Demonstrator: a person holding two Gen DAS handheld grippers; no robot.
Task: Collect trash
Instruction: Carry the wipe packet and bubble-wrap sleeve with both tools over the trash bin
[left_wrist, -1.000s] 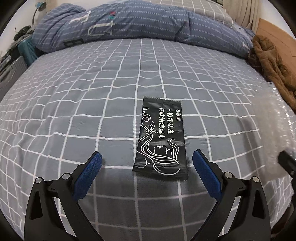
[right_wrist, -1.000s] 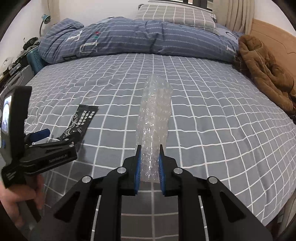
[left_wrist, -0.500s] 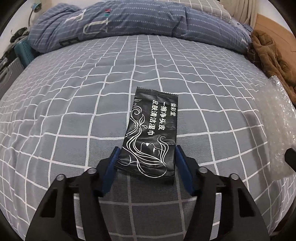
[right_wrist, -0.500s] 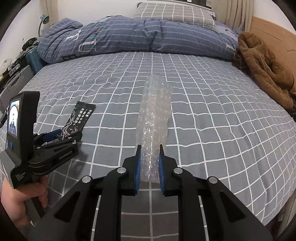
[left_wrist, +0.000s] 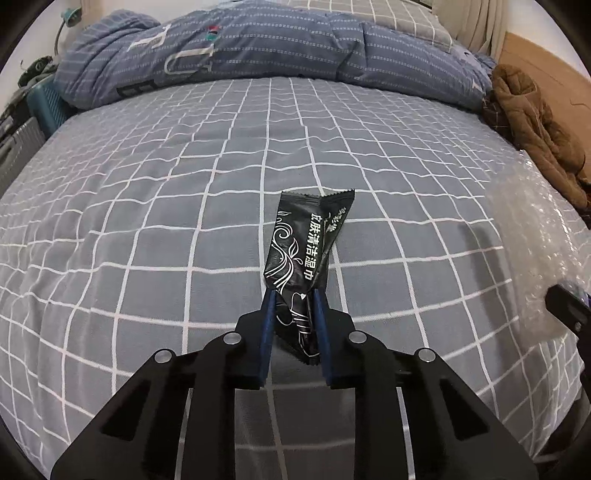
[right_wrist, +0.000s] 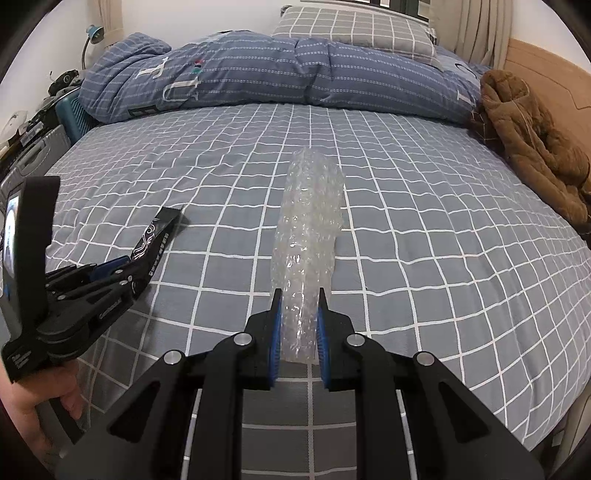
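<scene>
Left claw (left_wrist: 293, 295) clamping black wrapper (left_wrist: 308, 240), long axis pointing away

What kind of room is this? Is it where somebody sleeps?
Yes, most likely a bedroom. There is a bed with a grey checked sheet, a rolled-up blue duvet and a checked pillow by the wooden headboard.

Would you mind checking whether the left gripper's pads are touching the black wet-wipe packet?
Touching. The left wrist view shows the left gripper with both blue pads pressed against the crumpled black wet-wipe packet.
</scene>
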